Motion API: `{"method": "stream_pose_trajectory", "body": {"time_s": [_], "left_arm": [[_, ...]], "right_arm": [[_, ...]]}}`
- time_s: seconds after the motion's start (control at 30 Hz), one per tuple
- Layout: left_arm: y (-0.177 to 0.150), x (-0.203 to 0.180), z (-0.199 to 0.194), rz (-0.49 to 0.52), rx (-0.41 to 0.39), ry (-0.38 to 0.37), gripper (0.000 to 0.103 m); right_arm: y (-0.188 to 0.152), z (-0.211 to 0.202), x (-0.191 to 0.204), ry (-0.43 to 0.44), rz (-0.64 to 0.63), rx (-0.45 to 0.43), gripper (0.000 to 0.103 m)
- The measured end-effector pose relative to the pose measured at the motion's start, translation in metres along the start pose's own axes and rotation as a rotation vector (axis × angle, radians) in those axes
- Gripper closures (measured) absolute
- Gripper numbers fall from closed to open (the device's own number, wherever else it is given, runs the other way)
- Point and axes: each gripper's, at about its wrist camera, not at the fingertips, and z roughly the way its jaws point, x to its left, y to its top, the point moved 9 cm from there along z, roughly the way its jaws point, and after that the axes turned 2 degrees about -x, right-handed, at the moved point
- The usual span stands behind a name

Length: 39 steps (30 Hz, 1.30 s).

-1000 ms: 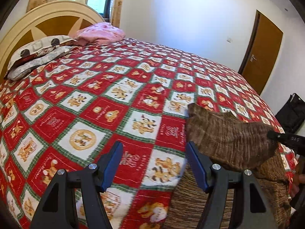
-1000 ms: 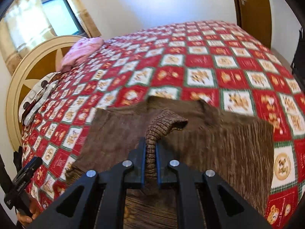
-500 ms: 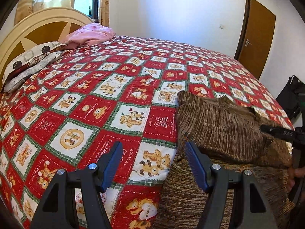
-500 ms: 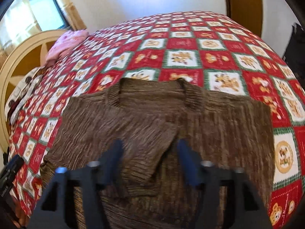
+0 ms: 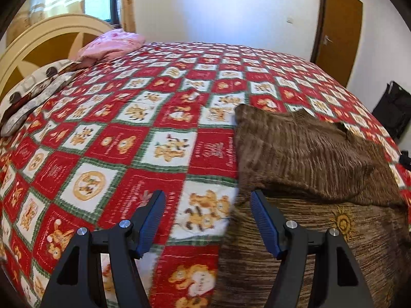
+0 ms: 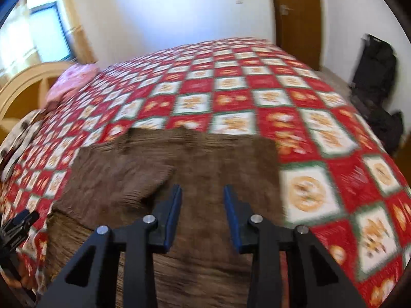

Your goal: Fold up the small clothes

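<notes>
Released since the earlier frame, the sleeve (image 6: pixel 123 177) lies folded across the brown sweater (image 6: pixel 218 159); right hand-held gripper (image 6: pixel 203 215) and left hand-held gripper (image 5: pixel 205 220) both gape, empty, above the bed (image 5: pixel 128 141).

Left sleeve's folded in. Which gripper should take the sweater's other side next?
Probably right: the right gripper hangs open directly over the brown sweater, near its unfolded side edge. The left gripper, also open, sits over the bedspread.

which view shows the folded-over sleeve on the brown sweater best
The left wrist view: the sleeve is sharp there, lying across the brown sweater, edges clear. The right wrist view shows the sleeve from above but motion-blurred, so its outline is soft.
</notes>
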Motion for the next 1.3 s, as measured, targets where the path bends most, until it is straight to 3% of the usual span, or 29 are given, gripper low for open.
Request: {"method": "stream_pose_trajectory", "body": {"time_s": [0.07, 0.23, 0.3, 0.4, 0.43, 0.5, 0.63, 0.73, 0.83, 0.93, 1.0, 1.03, 1.1, 1.23, 1.3], "left_arm": [[0.006, -0.009, 0.002, 0.002, -0.005, -0.014, 0.034], [0.027, -0.026, 0.023, -0.027, 0.001, 0.013, 0.034], [0.026, -0.031, 0.035, -0.001, 0.019, 0.047, 0.034], [0.019, -0.028, 0.054, 0.065, 0.041, 0.171, 0.034], [0.011, -0.023, 0.064, 0.080, 0.087, 0.212, 0.034], [0.008, -0.018, 0.063, 0.045, 0.076, 0.179, 0.034], [0.009, -0.010, 0.064, 0.037, 0.067, 0.201, 0.026], [0.011, -0.010, 0.067, 0.048, 0.044, 0.230, 0.023], [0.014, -0.011, 0.069, 0.055, 0.040, 0.240, 0.023], [0.019, -0.013, 0.063, 0.068, 0.045, 0.215, 0.023], [0.024, -0.020, 0.054, 0.075, 0.039, 0.172, 0.023], [0.028, -0.024, 0.049, 0.080, 0.032, 0.157, 0.023], [0.039, -0.032, 0.039, 0.086, 0.006, 0.139, 0.023], [0.058, -0.061, 0.030, 0.130, -0.037, 0.087, 0.023], [0.059, -0.071, 0.034, 0.133, -0.027, 0.070, 0.023]], "right_arm": [[-0.004, -0.010, -0.026, -0.055, 0.044, -0.008, 0.065], [-0.020, -0.006, -0.028, -0.025, 0.022, 0.058, 0.071], [-0.023, 0.000, -0.006, 0.036, -0.007, 0.076, 0.071], [-0.025, 0.009, 0.030, 0.173, -0.011, 0.084, 0.069], [-0.026, 0.013, 0.040, 0.212, -0.011, 0.091, 0.061], [-0.029, 0.025, 0.060, 0.265, -0.026, 0.117, 0.043], [-0.036, 0.044, 0.075, 0.266, -0.068, 0.143, 0.041], [-0.039, 0.059, 0.076, 0.252, -0.095, 0.163, 0.048], [-0.041, 0.069, 0.087, 0.299, -0.094, 0.186, 0.054], [-0.047, 0.073, 0.101, 0.328, -0.136, 0.218, 0.078], [-0.050, 0.066, 0.110, 0.416, -0.109, 0.255, 0.085], [-0.049, 0.059, 0.115, 0.498, -0.070, 0.270, 0.085], [-0.045, 0.046, 0.119, 0.553, -0.045, 0.259, 0.085], [-0.060, 0.047, 0.099, 0.406, -0.103, 0.317, 0.085], [-0.071, 0.050, 0.084, 0.308, -0.167, 0.328, 0.080]]}}
